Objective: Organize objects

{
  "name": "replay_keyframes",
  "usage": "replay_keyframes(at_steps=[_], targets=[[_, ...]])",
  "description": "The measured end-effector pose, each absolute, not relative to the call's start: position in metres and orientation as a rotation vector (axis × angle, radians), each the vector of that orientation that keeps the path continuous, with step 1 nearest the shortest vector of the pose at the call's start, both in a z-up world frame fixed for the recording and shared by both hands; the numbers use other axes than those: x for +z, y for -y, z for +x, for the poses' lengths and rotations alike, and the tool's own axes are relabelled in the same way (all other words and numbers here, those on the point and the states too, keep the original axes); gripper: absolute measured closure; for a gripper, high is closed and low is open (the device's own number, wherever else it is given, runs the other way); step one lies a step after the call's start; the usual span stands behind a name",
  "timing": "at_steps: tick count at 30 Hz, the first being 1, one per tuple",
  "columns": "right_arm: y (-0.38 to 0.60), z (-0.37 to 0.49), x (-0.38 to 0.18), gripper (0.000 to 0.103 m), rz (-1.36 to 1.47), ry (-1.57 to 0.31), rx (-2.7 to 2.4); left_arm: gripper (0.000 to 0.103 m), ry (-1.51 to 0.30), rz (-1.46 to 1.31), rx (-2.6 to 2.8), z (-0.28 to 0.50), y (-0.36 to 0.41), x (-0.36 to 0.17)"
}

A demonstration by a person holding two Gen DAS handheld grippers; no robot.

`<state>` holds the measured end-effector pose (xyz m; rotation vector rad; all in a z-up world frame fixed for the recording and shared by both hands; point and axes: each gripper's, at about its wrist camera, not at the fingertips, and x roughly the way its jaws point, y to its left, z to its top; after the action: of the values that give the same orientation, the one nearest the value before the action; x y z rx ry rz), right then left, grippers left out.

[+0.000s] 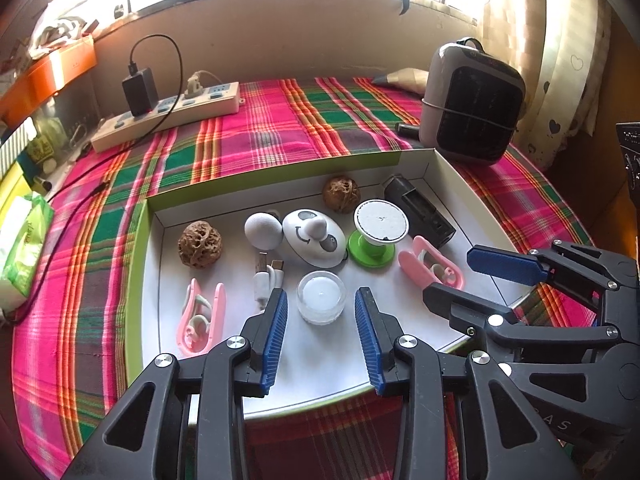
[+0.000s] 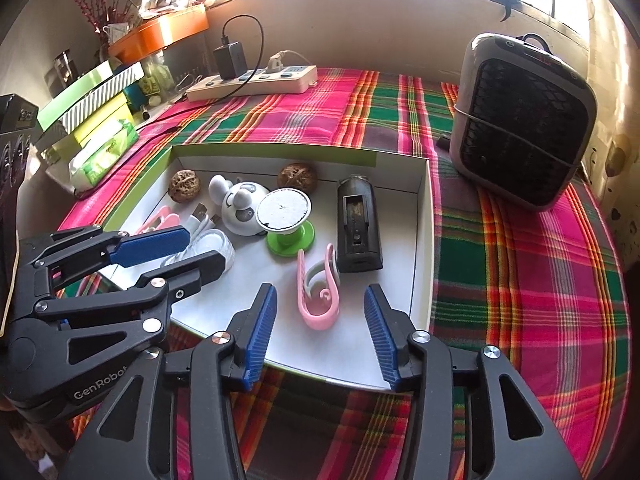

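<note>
pink clip [image 2: 318,300] lies loose between my spread right gripper [image 2: 320,332]; left gripper [image 1: 321,332] spread around tealight [image 1: 321,297]; careless closing could flick either.

Each black plastic tool, left tool [image 1: 321,310] and right tool [image 2: 320,306], has ribbed blue pads, silver screws at its pivots, triangular cut-outs, and white "GenRobot" lettering.

In my shallow white box [image 1: 436,168] with green rim lie two wrinkled walnuts [image 1: 200,244], a white panda gadget [image 1: 314,238], a green-footed round stand [image 1: 380,232], a clear candle cup [image 1: 321,297], a coiled white cable [image 1: 266,280], a black case [image 1: 420,210] and two pink clips [image 1: 200,316].
</note>
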<state>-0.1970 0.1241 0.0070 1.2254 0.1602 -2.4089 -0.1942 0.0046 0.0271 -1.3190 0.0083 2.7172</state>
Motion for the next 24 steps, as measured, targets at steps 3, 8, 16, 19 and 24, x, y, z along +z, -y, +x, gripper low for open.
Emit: replay_keyframes(at_steps=[3, 8, 16, 19, 24], targets=[[-0.127, -0.194, 0.009, 0.055, 1.218, -0.136, -2.42, 0.07, -0.004, -1.302, 2.734, -0.188, -0.004, 0.031], [-0.13, -0.184, 0.014, 0.055, 1.187, -0.1, -2.452, 0.07, -0.016, -1.273, 2.78, -0.176, -0.003, 0.037], [-0.129, -0.168, 0.02, 0.054, 1.146, -0.107, -2.499, 0.07, 0.01, -1.253, 2.803, -0.158, 0.0, 0.042], [-0.131, -0.161, 0.022, 0.05, 1.132, -0.104, -2.515, 0.07, 0.011, -1.25, 2.814, -0.152, 0.001, 0.043], [-0.132, -0.148, 0.025, 0.05, 1.112, -0.103, -2.537, 0.07, 0.017, -1.255, 2.836, -0.139, 0.003, 0.043]])
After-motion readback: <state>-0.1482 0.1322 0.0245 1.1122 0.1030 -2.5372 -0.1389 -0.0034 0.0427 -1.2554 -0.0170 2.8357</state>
